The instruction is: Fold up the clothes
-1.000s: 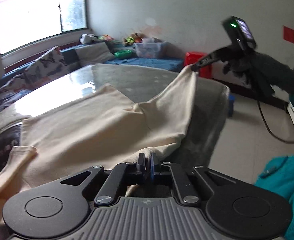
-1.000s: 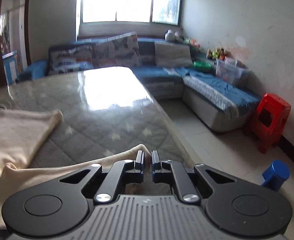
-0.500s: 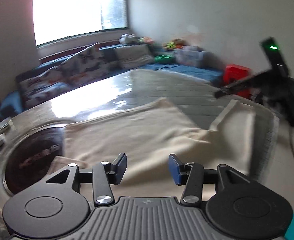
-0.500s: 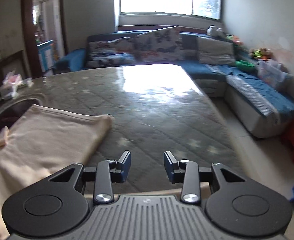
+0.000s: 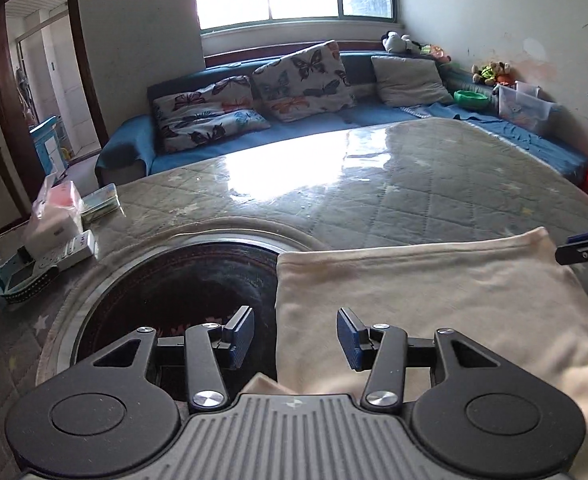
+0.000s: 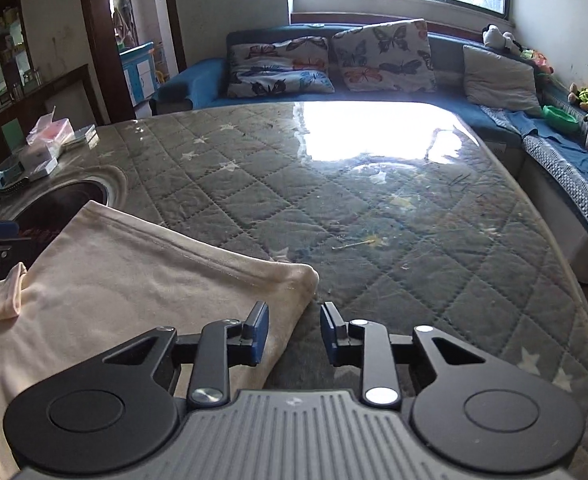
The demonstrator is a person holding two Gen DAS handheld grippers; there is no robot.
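Quilted grey table cover point(image 6: 394, 240) with stars, glossy under clear plastic, carries the cream garment point(image 5: 434, 300), folded flat, soft knit with a hemmed edge. Left gripper point(image 5: 296, 338) and right gripper point(image 6: 294, 334) both gape wide, empty, over its 2 near edges; 1 second ago both pinched cloth

A home living room: blue sofa point(image 5: 374, 116), butterfly cushions point(image 6: 382, 56), quilted table point(image 6: 374, 216).
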